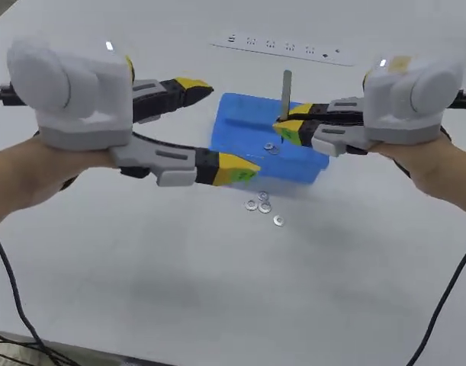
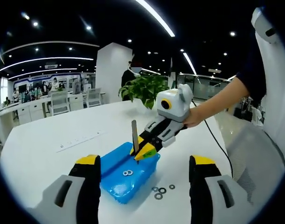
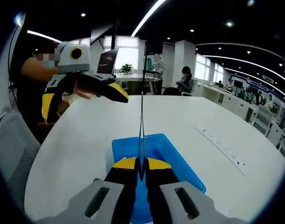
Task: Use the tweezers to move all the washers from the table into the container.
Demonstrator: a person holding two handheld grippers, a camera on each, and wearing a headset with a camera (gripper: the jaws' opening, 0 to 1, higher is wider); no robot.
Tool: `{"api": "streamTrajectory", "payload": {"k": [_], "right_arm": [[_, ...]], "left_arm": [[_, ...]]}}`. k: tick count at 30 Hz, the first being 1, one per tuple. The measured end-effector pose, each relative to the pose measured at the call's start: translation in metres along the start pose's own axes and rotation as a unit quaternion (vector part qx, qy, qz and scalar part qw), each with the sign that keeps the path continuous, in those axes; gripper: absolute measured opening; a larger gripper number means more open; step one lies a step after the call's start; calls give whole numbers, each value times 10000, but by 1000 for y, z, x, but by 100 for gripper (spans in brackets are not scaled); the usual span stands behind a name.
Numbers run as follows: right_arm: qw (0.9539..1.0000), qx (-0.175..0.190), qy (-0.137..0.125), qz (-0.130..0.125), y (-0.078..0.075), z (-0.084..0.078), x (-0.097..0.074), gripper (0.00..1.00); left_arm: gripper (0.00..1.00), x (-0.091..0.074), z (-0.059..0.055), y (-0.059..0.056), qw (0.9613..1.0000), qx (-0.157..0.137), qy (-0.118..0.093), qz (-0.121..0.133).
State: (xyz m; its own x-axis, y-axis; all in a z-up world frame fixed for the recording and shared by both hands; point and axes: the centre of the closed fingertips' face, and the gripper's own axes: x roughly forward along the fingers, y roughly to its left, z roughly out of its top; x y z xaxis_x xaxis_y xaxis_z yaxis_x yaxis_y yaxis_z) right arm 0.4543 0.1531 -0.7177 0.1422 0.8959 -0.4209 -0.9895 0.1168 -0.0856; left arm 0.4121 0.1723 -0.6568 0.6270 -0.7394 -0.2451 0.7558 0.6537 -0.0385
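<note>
In the head view, the right gripper [image 1: 287,128] sits right of centre. Its fingers are pressed together on the tweezers [image 1: 286,91], which stand upright above the blue container [image 1: 236,126] at mid-frame. A couple of washers [image 1: 272,147] lie inside the container. The loose washers [image 1: 263,206] rest in a small cluster on the white bench [image 1: 217,290], just below the container's lower edge. On the left, the left gripper [image 1: 217,128] has its fingers spread wide around nothing, with the tips near the container's left side. A power strip [image 1: 286,48] lies at upper centre.
</note>
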Motion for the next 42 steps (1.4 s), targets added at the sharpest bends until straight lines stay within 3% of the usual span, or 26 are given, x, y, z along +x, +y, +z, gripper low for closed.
{"api": "streamTrajectory", "payload": {"k": [5, 8, 11, 14, 15, 17, 22, 30, 39, 42], "right_arm": [[9996, -221, 62, 179, 7, 0, -1, 7], [9992, -288, 74, 282, 10, 0, -1, 7], [9983, -394, 95, 408, 15, 1, 0, 7], [9976, -468, 88, 506, 20, 2, 1, 7], [9975, -467, 84, 520, 21, 2, 1, 7], [9969, -522, 92, 580, 24, 2, 1, 7], [9963, -532, 51, 677, 29, 3, 1, 7], [9947, -597, 26, 833, 37, 3, 1, 7], [9943, -777, -43, 733, 36, 13, -3, 8], [9952, -714, -51, 671, 36, 17, -6, 10]], "left_arm": [[67, 24, 16, -1, 9994, 216, -60, -253], [64, 35, 17, -3, 9970, 642, 124, -406], [59, 43, 16, -9, 9950, 734, 229, -640], [42, 45, 13, -17, 9912, 901, 384, -890], [34, 44, 11, -22, 9882, 994, 447, -1076], [23, 43, 9, -25, 9867, 965, 495, -1207], [19, 43, 10, -32, 9827, 1128, 613, -1335], [8, 41, 11, -36, 9807, 1242, 663, -1356], [5, 40, 21, -42, 9711, 1877, 655, -1320], [5, 40, 26, -41, 9707, 1927, 647, -1285]]}}
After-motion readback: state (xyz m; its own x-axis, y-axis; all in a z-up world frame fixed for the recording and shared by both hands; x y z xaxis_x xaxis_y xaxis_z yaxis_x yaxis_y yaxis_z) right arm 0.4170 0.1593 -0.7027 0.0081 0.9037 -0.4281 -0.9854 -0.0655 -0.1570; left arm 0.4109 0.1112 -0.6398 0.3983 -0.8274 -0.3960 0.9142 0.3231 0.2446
